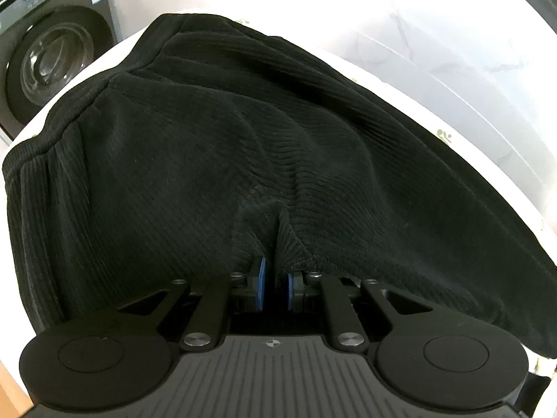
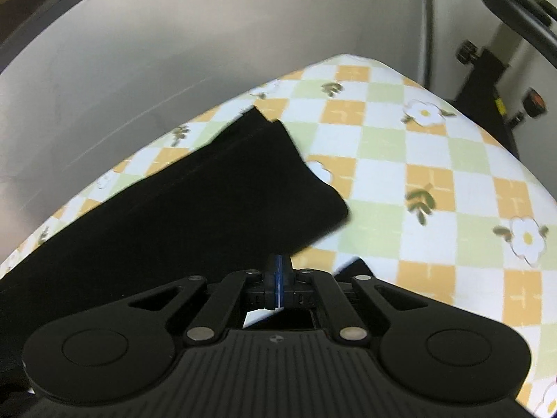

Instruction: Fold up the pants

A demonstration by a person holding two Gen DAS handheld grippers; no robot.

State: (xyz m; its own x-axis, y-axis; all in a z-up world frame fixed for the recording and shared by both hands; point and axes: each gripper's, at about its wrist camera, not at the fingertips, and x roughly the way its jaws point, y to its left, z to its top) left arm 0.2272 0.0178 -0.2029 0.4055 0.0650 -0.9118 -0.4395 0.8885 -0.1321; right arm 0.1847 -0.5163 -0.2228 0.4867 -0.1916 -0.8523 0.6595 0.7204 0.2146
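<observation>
The black ribbed pants (image 1: 216, 160) lie on the table, waistband at the far left in the left wrist view. My left gripper (image 1: 275, 278) is shut on a bunched fold of the pants near the crotch, cloth pinched between the blue pads (image 1: 260, 280). In the right wrist view the pant legs (image 2: 195, 202) lie across a checked tablecloth (image 2: 435, 181), hems pointing away. My right gripper (image 2: 277, 278) has its jaws pressed together at the near edge of the leg fabric; whether cloth sits between them is hidden.
A front-loading washing machine (image 1: 48, 66) stands at the far left beyond the table. A grey wall (image 2: 174, 35) runs behind the table. A black stand with knobs (image 2: 487, 69) rises at the far right. The tablecloth shows white flowers (image 2: 527, 240).
</observation>
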